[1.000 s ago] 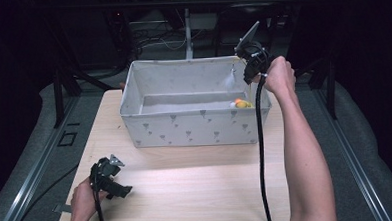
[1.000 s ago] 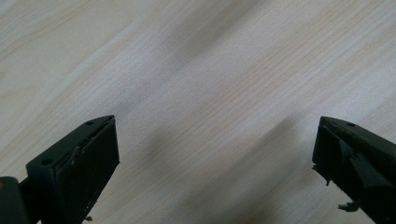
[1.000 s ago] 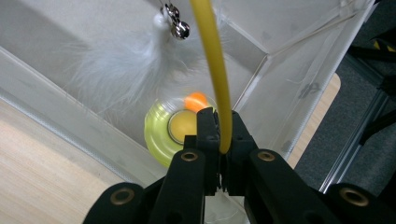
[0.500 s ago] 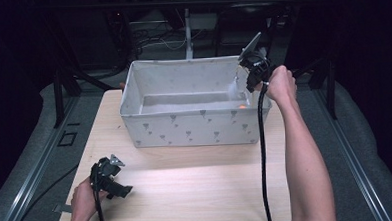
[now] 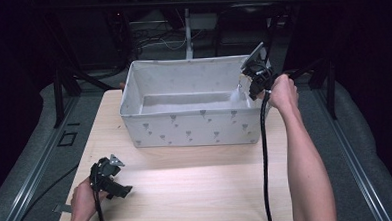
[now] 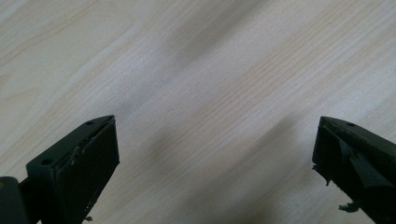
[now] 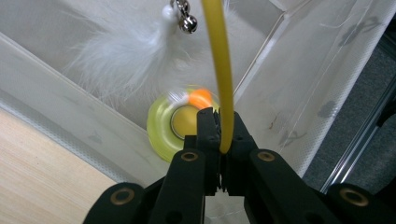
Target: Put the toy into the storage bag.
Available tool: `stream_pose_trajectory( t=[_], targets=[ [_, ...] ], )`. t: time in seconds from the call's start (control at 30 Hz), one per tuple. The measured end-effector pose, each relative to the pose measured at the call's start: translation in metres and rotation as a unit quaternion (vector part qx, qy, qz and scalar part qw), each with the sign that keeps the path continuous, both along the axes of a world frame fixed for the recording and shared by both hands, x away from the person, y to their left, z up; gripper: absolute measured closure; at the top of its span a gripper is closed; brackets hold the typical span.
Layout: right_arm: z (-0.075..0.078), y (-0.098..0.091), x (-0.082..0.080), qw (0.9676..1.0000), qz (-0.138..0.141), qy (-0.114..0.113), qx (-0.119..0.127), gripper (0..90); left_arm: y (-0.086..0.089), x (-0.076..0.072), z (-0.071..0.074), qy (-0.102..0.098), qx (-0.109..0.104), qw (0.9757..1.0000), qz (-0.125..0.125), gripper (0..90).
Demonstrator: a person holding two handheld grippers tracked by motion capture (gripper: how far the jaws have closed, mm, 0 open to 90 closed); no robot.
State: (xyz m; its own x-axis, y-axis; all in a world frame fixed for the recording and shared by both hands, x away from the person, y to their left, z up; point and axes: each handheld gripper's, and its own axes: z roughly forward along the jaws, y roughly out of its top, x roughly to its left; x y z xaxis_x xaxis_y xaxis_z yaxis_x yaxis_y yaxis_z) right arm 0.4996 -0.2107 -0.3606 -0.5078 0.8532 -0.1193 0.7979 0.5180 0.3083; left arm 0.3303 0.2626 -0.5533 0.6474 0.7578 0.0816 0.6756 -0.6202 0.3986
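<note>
Right tongs (image 7: 219, 135) clamp a yellow rod (image 7: 219, 70) above the fabric bin (image 5: 195, 128); left tongs (image 6: 210, 158) gape empty over the tabletop (image 6: 196, 70).

yellow rod (image 7: 218, 70) top cropped (feather blurred)

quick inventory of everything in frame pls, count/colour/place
bin: 1, white fabric with small grey marks, far half of table
table: 1, light wood
wand: 1, yellow stick, clamped in right gripper, over bin's right end
feather: 1, white tuft, beside wand in bin
bells: silver, beside feather; count unclear
disc: 1, yellow-green, orange bit on it, bin's right corner
left gripper: 1, black, jaws wide apart, near-left of table
right gripper: 1, black, shut on wand
forearms: 2, from the bottom edge
</note>
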Motion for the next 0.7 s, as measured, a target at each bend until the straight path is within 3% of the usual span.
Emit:
stream_pose_trajectory(
  t=[0.7],
  targets=[
    [-0.028, -0.004, 0.000, 0.9985, 0.022, 0.050, 0.000, 88.0, 0.001, 0.000, 0.001, -0.007, -0.004, 1.0000, 0.002, 0.4]
  ],
)
